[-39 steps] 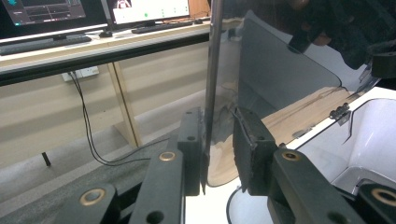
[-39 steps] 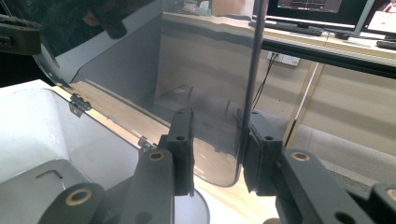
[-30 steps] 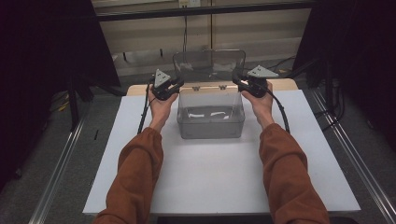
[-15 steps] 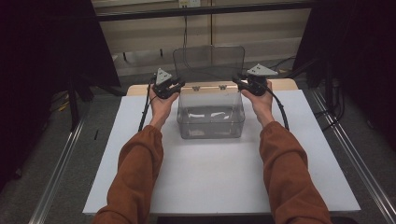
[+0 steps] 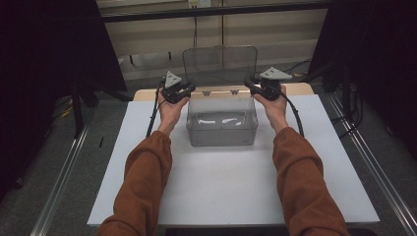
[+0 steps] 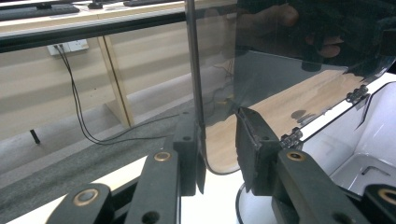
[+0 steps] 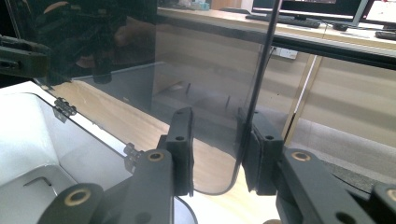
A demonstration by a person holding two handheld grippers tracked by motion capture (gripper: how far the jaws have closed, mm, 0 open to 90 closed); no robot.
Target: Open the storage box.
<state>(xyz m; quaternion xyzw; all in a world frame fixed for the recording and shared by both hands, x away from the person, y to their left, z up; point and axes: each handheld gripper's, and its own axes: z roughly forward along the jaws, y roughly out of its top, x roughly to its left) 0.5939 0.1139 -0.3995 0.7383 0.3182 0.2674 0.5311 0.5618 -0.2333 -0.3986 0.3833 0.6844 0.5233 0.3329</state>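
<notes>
High view shows the clear box (image 5: 222, 120) near the table's (image 5: 236, 187) far edge, its thin, stiff, slick lid (image 5: 220, 64) upright, the left gripper (image 5: 189, 91) and right gripper (image 5: 250, 88) straddling its side edges, jaws gapped, likeliest to slip there.

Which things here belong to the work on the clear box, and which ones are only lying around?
In the job:
- clear box
- its upright lid
- left gripper and right gripper, each with jaws astride a side edge of the lid

Just lying about:
- L-shaped key inside the box
- wall socket and its black cable
- monitors behind
</notes>
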